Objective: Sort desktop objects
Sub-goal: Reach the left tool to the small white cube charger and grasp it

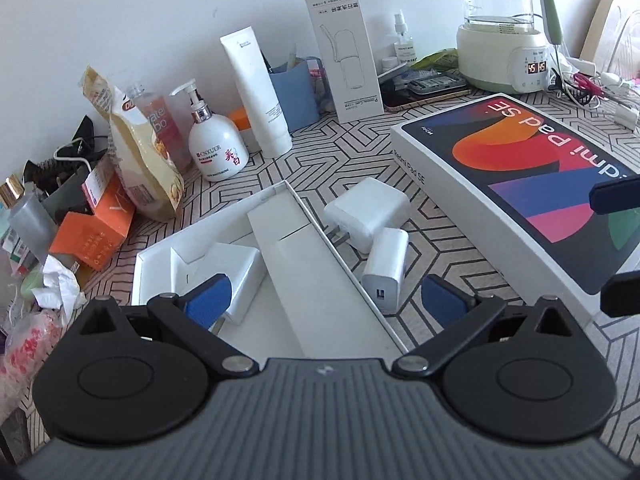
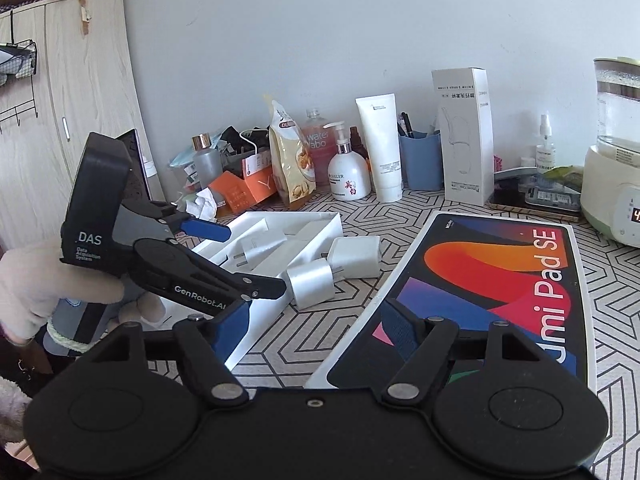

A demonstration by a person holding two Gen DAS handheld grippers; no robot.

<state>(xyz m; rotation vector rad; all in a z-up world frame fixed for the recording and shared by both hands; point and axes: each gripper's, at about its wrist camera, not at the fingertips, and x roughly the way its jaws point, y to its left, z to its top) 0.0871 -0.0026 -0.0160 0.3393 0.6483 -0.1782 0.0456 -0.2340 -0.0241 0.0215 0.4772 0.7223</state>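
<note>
Since one white charger [image 1: 236, 276] already lies in the open white tray [image 1: 152, 264], I hold my left gripper [image 1: 326, 300] released over the tray's rim, facing two loose chargers [image 1: 368, 216] mid-surface, while my right gripper [image 2: 316, 330], also released, hovers empty above the tablet box [image 2: 500, 280].

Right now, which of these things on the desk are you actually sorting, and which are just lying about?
Being sorted:
white tray
charger in the tray
two loose chargers
tablet box

Lying about:
lotion bottle
snack bag
cream tube
kettle
orange box
</note>
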